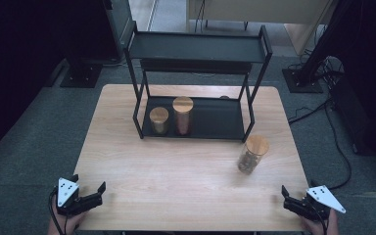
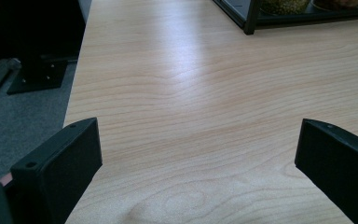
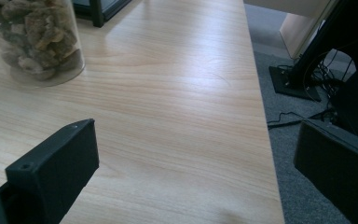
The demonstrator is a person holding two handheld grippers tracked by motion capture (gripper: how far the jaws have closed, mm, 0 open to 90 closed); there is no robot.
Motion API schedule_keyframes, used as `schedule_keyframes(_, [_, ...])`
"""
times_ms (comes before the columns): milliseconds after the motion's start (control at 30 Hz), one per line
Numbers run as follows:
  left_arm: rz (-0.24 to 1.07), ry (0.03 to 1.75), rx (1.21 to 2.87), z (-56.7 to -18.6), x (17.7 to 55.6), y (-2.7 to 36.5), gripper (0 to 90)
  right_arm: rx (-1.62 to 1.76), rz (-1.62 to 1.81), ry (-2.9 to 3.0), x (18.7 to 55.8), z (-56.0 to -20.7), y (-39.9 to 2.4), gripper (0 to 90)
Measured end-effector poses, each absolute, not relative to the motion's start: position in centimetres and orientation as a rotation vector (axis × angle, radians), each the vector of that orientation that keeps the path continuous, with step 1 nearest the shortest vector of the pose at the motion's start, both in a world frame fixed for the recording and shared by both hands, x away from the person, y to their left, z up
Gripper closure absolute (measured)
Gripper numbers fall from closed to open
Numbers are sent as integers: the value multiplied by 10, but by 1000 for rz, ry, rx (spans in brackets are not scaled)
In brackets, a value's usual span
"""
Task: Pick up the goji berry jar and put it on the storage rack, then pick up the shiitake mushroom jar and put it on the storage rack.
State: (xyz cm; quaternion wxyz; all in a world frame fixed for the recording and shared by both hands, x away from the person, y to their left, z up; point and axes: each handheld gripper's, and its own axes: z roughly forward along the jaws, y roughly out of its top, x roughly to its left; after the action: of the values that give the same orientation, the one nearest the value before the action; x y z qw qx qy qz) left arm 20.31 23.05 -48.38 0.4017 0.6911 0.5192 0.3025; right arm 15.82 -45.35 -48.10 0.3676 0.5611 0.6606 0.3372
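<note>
- My left tongs (image 1: 89, 192) rest at the lower left of the high view, on the near edge of the surface (image 1: 176, 186); jaws spread wide, nothing between them.
- My right tongs (image 1: 288, 196) sit at the lower right corner of the high view, jaws likewise wide and empty.
- Loose jar (image 1: 252, 154): one glass jar with a wooden lid, standing upright on the surface at centre right of the high view, just in front of the rack's right front leg and well apart from both tongs. In the right gripper view it appears at upper left (image 3: 35, 39), filled with brownish lumps.
- Rack (image 1: 196, 48): one black metal two-tier shelf at upper centre of the high view, standing on the surface behind the loose jar.
- On the rack's lower tier: two lidded jars, a short one (image 1: 159, 120) and a taller one (image 1: 182, 115), just beside each other on its left half.
- Jar count: three in all.
- Bare wood lies between each pair of tongs and the loose jar.
</note>
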Motion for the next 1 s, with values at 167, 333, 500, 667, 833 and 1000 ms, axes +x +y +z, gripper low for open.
schedule_keyframes(167, [770, 1307, 1751, -484, 203, 230, 6, 1453, 877, 1685, 157, -481, -458, 0])
schedule_keyframes(333, [769, 1304, 1746, -484, 202, 230, 6, 1437, 868, 1713, 159, -481, -454, 0])
schedule_keyframes(500, [765, 1304, 1754, -484, 202, 230, 6, 1413, 871, 1753, 163, -481, -449, 0])
schedule_keyframes(667, [773, 1310, 1753, -484, 203, 230, 5, 1413, 895, 1763, 165, -481, -448, 0])
schedule_keyframes(833, [773, 1313, 1752, -484, 203, 230, 6, 1413, 913, 1771, 169, -481, -446, 0])
schedule_keyframes(1000, [768, 1308, 1756, -484, 203, 229, 5, 1392, 921, 1798, 173, -481, -439, 0])
